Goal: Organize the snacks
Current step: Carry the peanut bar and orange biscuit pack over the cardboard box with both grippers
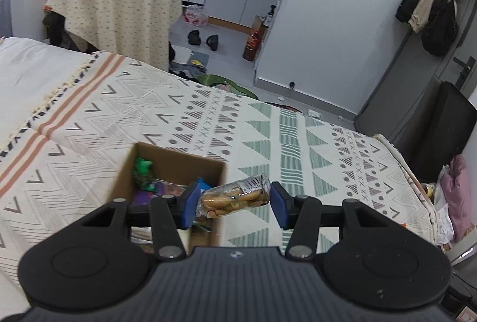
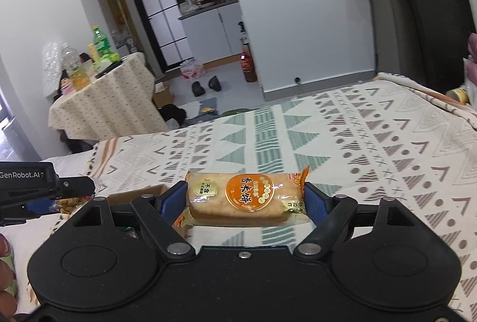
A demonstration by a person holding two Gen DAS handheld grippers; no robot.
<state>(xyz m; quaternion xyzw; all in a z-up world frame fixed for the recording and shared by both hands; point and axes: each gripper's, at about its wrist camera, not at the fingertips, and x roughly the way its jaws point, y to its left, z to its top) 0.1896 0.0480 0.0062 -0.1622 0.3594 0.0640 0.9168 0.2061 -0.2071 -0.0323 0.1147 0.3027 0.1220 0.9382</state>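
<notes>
A: Where do we stand with the left gripper point(image 1: 234, 198)?

B: We have it pinching a clear packet of biscuits point(image 1: 235, 197) end to end, the packet's long axis running across between the blue pads point(image 1: 190, 203). The cardboard box point(image 1: 179, 164) sits at lower centre-left of the left wrist view — the packet hangs over its near right corner, half above the box, half above the bedspread point(image 1: 208, 113).

A: So which way do we go?

B: We judge a short shift toward the left of that frame puts the whole packet over the opening. Snacks already lie inside — a green wrapper point(image 1: 143, 170) toward the far left corner, purple and blue ones nearer — so the freest room looks to be the far right part.

A: And the right gripper point(image 2: 247, 198)?

B: It is closed on an orange-labelled cake packet point(image 2: 246, 194), also crosswise, held above the bed. In the right wrist view the box edge point(image 2: 137, 194) shows only as a sliver at lower left, with the left gripper's arm beside it. We reckon the left is nearer and should drop first; the right needs to wait or it crowds the same corner.

A: Any edges to mind?

B: The box walls stand upright; we should clear the right wall before releasing.
</notes>
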